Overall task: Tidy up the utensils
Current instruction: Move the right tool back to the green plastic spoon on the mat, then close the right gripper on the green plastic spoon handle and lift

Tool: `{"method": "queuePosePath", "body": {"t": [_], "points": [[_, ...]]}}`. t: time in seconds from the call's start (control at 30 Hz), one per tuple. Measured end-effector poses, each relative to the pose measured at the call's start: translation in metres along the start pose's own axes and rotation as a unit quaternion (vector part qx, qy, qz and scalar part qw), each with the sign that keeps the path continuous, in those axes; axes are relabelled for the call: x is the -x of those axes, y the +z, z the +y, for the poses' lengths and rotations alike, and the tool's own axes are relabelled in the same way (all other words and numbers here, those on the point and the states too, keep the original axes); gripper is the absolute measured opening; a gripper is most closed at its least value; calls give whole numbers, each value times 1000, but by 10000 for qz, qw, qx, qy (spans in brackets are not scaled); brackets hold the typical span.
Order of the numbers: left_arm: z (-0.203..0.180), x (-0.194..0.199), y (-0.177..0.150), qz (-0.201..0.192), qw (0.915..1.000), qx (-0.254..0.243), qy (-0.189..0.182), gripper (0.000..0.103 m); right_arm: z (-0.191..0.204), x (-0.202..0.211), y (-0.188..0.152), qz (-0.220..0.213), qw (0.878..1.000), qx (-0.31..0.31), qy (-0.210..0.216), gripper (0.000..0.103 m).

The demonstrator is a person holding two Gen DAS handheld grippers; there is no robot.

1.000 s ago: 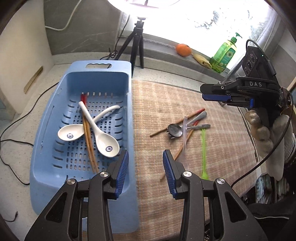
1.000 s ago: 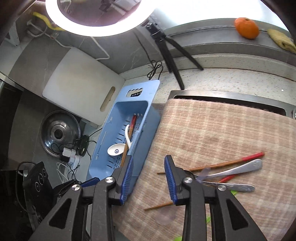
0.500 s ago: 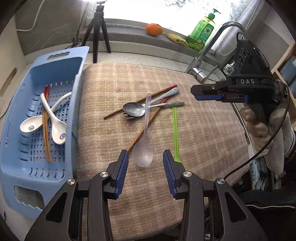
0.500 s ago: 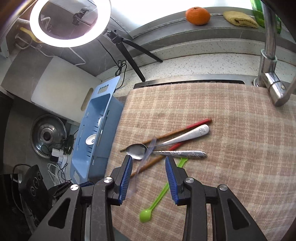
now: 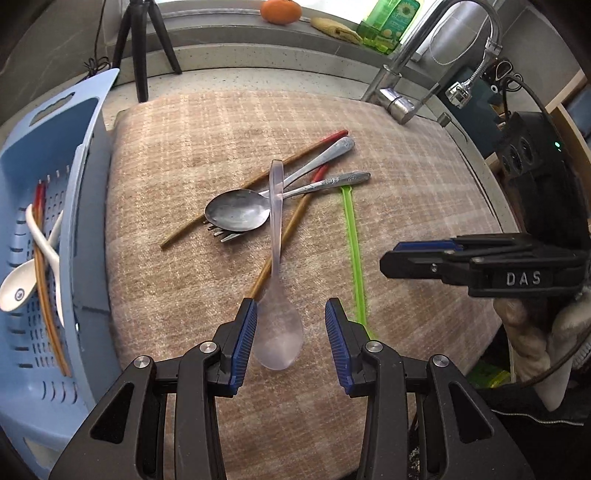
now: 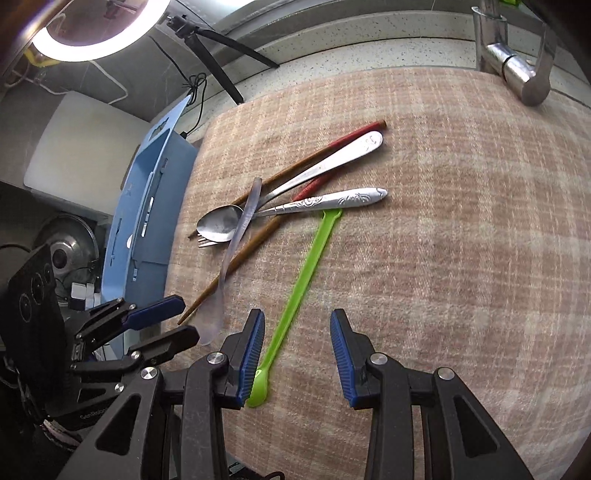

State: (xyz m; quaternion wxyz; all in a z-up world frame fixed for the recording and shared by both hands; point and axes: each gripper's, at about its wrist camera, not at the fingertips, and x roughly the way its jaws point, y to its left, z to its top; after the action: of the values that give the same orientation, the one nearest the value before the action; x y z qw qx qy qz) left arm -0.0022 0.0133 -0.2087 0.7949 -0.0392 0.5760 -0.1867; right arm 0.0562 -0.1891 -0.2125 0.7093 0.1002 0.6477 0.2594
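Note:
A clear plastic spoon [image 5: 277,325] lies on the plaid cloth [image 5: 177,147], its bowl between the fingers of my open left gripper [image 5: 290,343]; neither pad presses on it. The spoon's handle crosses a metal spoon [image 5: 238,212], a metal fork [image 5: 332,181] and two red-tipped chopsticks [image 5: 295,218]. A long green spoon [image 6: 306,266] runs between the fingers of my open right gripper [image 6: 297,354], its small bowl beside the left pad. At the left, the blue basket [image 5: 88,221] holds two white ceramic spoons [image 5: 18,291] and chopsticks.
A faucet [image 5: 399,99] rises at the cloth's far right corner. A tripod [image 5: 144,48], an orange [image 5: 280,11] and a green soap bottle [image 5: 391,22] stand along the back. Beyond the basket are a white cutting board [image 6: 74,144] and a pot lid [image 6: 70,247].
Both grippers have swung right, away from the basket, and come down over the cloth. The clear spoon now lies between the left fingers and the green spoon between the right ones.

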Motion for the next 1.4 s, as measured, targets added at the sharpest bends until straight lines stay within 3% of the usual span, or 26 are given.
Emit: {"method": "queuePosePath", "body": {"t": [0.03, 0.13, 0.43, 0.7, 0.8, 0.9, 1.0, 1.1, 1.27, 1.4], "points": [[1, -3, 2, 38, 10000, -35, -10, 37, 2, -1, -2, -21, 10000, -16, -27, 34], [3, -11, 6, 161, 9997, -164, -51, 24, 7, -2, -8, -129, 9998, -18, -145, 33], [-9, -23, 15, 283, 9969, -726, -148, 22, 5, -7, -7, -269, 9987, -412, -115, 24], [-6, -28, 11, 450, 9954, -683, -498, 22, 10, -26, 5, -95, 9977, -619, -277, 23], [-8, -21, 9, 334, 9959, -709, -449, 22, 14, -30, 9, -46, 9973, -625, -387, 22], [-4, -10, 9, 206, 9966, -611, -506, 22, 23, -35, 15, 59, 9972, -418, -620, 22], [0, -5, 8, 192, 9973, -556, -447, 22, 30, -39, 19, 172, 9946, -151, -1013, 11], [2, -5, 6, 217, 9974, -544, -412, 22, 37, -42, 21, 337, 9918, 224, -1209, 8], [1, -7, 6, 214, 9978, -548, -319, 22, 45, -41, 19, 499, 9785, 872, -1800, 7], [1, -14, 7, 316, 9977, -529, -272, 22, 28, -32, 17, 530, 9820, 704, -1672, 7]]}}
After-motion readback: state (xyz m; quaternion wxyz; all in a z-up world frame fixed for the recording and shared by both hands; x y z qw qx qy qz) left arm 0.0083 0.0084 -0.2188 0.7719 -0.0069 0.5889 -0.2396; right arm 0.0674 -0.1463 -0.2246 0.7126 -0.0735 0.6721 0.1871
